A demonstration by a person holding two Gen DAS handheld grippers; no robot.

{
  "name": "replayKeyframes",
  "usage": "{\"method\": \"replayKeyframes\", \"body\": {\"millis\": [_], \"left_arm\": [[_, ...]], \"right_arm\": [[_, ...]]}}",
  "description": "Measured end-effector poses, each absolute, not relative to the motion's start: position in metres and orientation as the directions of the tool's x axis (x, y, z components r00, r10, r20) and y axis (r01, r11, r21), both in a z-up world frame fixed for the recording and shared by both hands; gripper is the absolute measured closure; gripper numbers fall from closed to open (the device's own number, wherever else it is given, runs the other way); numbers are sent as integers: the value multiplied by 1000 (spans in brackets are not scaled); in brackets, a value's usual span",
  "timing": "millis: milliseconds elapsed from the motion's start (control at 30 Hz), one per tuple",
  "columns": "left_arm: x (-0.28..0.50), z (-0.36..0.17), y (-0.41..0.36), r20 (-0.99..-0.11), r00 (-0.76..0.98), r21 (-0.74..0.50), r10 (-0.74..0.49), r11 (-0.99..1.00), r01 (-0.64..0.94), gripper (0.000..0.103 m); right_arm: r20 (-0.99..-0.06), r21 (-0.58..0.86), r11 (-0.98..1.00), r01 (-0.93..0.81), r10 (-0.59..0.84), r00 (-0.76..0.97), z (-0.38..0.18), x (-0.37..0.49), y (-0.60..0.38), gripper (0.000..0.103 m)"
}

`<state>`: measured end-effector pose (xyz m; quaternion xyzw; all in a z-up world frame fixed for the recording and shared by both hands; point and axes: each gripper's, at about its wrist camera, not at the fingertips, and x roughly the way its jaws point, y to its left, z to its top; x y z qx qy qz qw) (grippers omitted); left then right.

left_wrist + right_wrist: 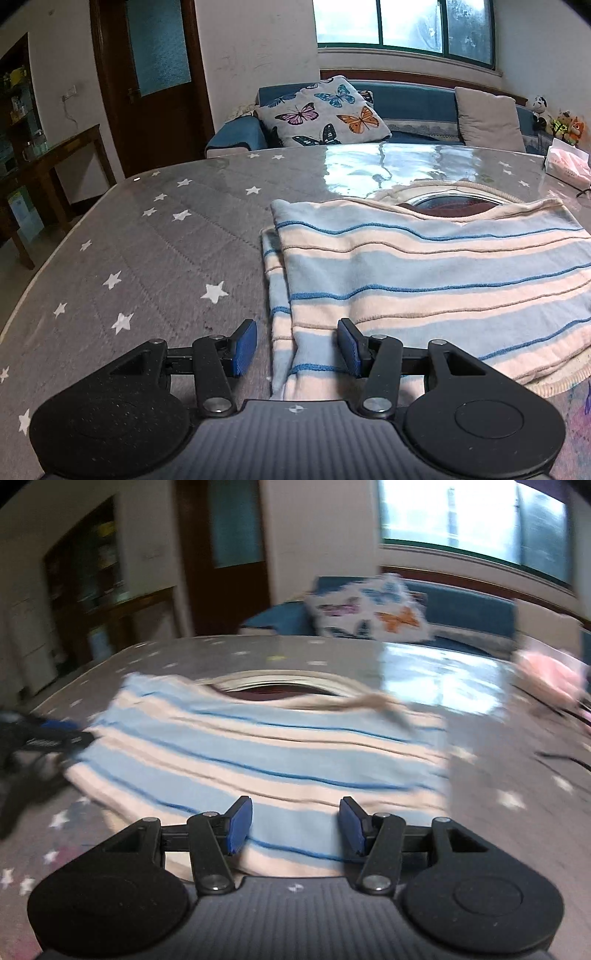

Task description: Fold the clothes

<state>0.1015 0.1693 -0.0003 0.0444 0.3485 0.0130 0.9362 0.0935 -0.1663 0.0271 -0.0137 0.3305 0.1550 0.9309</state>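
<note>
Striped shirt [424,273] lies folded on the star-print tabletop [155,251], neckline at the far side. My left gripper [297,347] sits at the shirt's near-left corner, fingers [243,345] apart w/ the edge between them, not pinched. Right gripper [295,825] hangs over the near edge, fingers [351,823] apart, nothing held; view's blurred.

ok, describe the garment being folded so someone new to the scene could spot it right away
Start at the grey star-print table in front of the blue sofa. On its near right part lies the striped top, partly folded, neckline towards the sofa. It is the only cloth with pale blue and cream bands and thin darker blue lines; the pink tissue pack beyond it is small and plain.
</note>
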Motion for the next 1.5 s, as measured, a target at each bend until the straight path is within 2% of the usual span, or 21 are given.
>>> {"method": "replayKeyframes", "body": {"millis": [233, 400, 567, 667, 700, 733, 867, 1067, 1333, 1467, 1500], "left_arm": [[91, 4, 172, -660, 750, 58, 43, 998, -6, 51], [86, 1, 174, -684, 730, 20, 4, 1000, 13, 52], [87, 2, 180, -693, 719, -54, -51, 998, 18, 65], [85, 2, 180, -694, 717, -64, -65, 998, 28, 77], [84, 3, 180, -694, 716, -69, -68, 997, 28, 80], [83, 4, 181, -694, 717, -70, -69, 997, 28, 82], [74, 7, 181, -698, 711, -102, -91, 994, 28, 88], [35, 15, 170, -709, 692, -119, -139, 990, 78, 89], [-27, 16, 149, -726, 656, -129, -207, 978, 165, 89], [-33, 25, 147, -713, 674, -98, -193, 979, 177, 84], [-32, 29, 147, -707, 683, -88, -187, 980, 177, 77]], "right_arm": [[-592, 75, 984, -159, 173, 787, 32, 86, -216, 50], [-625, 146, 981, -129, 193, 756, 23, 96, -223, 50], [-645, 199, 974, -107, 212, 734, 12, 97, -226, 52], [-644, 214, 972, -98, 216, 734, 12, 95, -229, 66], [-646, 219, 971, -94, 217, 731, 11, 95, -230, 77], [-650, 226, 970, -92, 220, 727, 12, 95, -232, 82], [-651, 255, 963, -92, 241, 720, 14, 96, -239, 91], [-658, 199, 973, -116, 221, 720, 23, 87, -248, 93], [-715, 119, 984, -134, 178, 676, 26, 48, -264, 93], [-710, 80, 990, -113, 136, 691, 36, 34, -269, 90], [-696, 66, 991, -114, 127, 707, 42, 33, -269, 89]]}}
